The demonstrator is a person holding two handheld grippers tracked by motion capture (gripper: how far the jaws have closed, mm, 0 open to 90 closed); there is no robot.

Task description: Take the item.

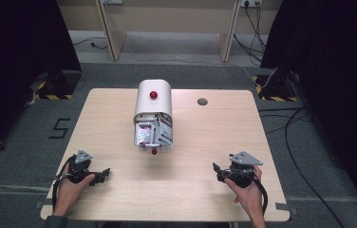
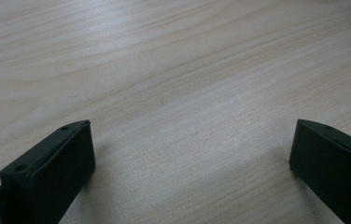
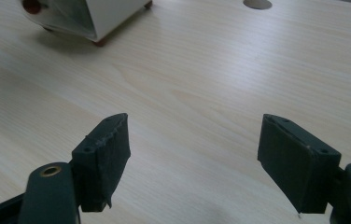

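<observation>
Two tools, left tool and right tool, gape wide and empty; the mailbox sits mid-table (door down, packets inside). A careless reach could shove it.

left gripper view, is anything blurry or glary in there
Left gripper view: the jaws are soft and out of focus, with a pale sheen on the table at upper left. Right gripper view: the jaws look sharper, and the mailbox casts a soft shadow.
</observation>
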